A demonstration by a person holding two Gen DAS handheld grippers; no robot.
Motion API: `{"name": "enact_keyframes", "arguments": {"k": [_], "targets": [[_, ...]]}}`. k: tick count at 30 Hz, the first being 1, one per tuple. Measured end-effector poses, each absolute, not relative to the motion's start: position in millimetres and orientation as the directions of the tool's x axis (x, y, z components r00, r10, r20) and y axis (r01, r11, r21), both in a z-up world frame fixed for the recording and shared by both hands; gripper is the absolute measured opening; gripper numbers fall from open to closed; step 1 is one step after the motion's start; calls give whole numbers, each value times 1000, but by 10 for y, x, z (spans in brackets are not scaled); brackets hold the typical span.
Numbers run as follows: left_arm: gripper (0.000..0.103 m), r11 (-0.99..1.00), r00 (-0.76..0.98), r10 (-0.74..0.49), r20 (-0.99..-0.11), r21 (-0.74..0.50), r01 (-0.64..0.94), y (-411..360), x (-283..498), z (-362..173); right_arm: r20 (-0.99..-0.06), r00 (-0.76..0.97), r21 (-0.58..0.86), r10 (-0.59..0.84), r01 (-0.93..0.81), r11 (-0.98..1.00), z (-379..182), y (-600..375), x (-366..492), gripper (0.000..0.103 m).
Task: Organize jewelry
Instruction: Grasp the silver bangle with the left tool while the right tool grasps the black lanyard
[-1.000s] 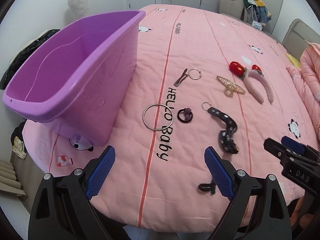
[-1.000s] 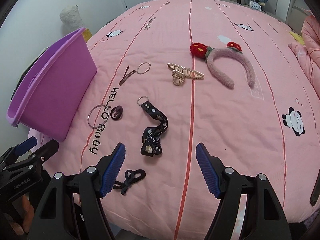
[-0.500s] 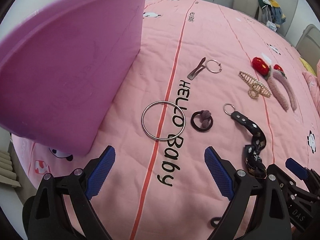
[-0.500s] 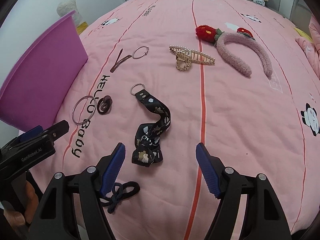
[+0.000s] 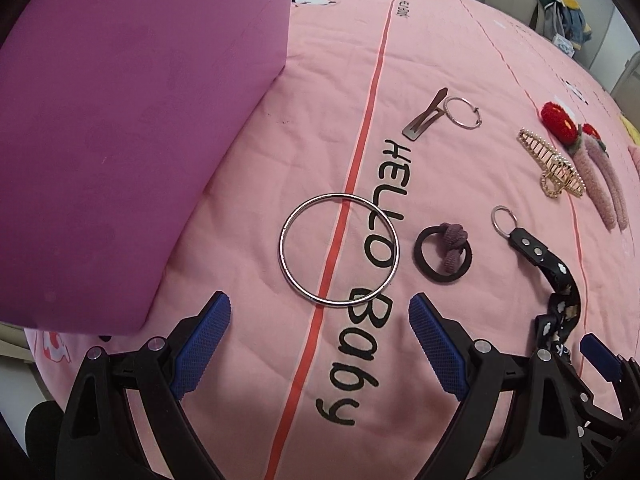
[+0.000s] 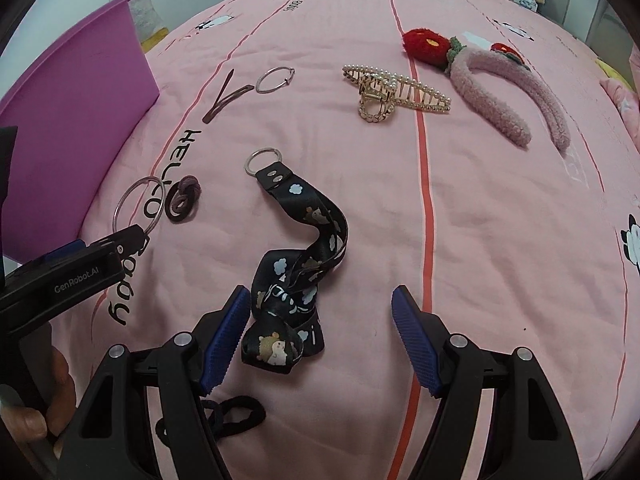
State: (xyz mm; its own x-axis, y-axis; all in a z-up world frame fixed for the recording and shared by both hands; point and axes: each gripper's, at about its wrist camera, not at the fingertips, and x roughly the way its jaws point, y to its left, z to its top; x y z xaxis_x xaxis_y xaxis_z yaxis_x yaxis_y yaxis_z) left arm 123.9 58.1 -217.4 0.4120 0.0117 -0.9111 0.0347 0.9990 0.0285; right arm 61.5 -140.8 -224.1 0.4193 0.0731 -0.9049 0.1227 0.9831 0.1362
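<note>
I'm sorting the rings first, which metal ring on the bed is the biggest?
The plain bangle lying over the HELLO lettering, just ahead of the left gripper. The hoop by the hair clip and the strap's keyring are much smaller.

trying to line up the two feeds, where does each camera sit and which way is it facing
Left wrist: rides the left gripper, tilted down at the silver bangle beside the purple bin; its own open blue-padded fingers show.
Right wrist: rides the right gripper, tilted down at the black lanyard; its open fingers, the left gripper and a hand show.
Shared: bangle, bin, knotted hair tie, lanyard, pearl claw clip, pink bedspread.
</note>
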Motion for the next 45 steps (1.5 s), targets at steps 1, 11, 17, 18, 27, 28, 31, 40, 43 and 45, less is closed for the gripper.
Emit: {"name": "enact_keyframes", "arguments": {"k": [1, 11, 17, 18, 27, 28, 31, 40, 43, 45], "targets": [[89, 999, 411, 14, -911, 31, 34, 584, 1236, -2185, -905, 419, 132, 69, 124, 983, -2259, -1408, 628, 70], [89, 997, 404, 37, -914, 61, 47, 562, 1365, -2325, -909, 410, 133, 76, 112, 985, -2360, -1342, 732, 70], [94, 997, 410, 39, -911, 63, 45, 558, 1425, -2381, -913, 405, 109, 56, 108, 988, -2396, -1310, 788, 70], [95, 997, 412, 38, -910, 62, 45, 557, 1435, -2393, -913, 404, 104, 52, 108, 989, -2403, -1306, 796, 70], [97, 997, 445, 29, -895, 56, 46, 523, 1553, -2490, -913, 407, 62, 17, 99, 993, -2469, -1255, 872, 70], [97, 998, 452, 22, -892, 48, 46, 532, 1555, -2504, -912, 410, 53, 10, 95, 994, -2472, -1244, 874, 70], [97, 998, 463, 20, -886, 48, 47, 524, 1564, -2511, -910, 415, 44, 4, 87, 995, -2477, -1241, 866, 70], [71, 997, 484, 1, -875, 37, 65, 498, 1439, -2416, -903, 429, 51, 19, 62, 997, -2431, -1225, 832, 45], [71, 998, 479, -6, -878, 26, 61, 512, 1440, -2400, -899, 436, 64, 30, 63, 996, -2391, -1251, 813, 25], [70, 998, 475, -10, -880, 21, 58, 524, 1422, -2368, -895, 442, 94, 54, 69, 993, -2368, -1304, 801, 22]]}}
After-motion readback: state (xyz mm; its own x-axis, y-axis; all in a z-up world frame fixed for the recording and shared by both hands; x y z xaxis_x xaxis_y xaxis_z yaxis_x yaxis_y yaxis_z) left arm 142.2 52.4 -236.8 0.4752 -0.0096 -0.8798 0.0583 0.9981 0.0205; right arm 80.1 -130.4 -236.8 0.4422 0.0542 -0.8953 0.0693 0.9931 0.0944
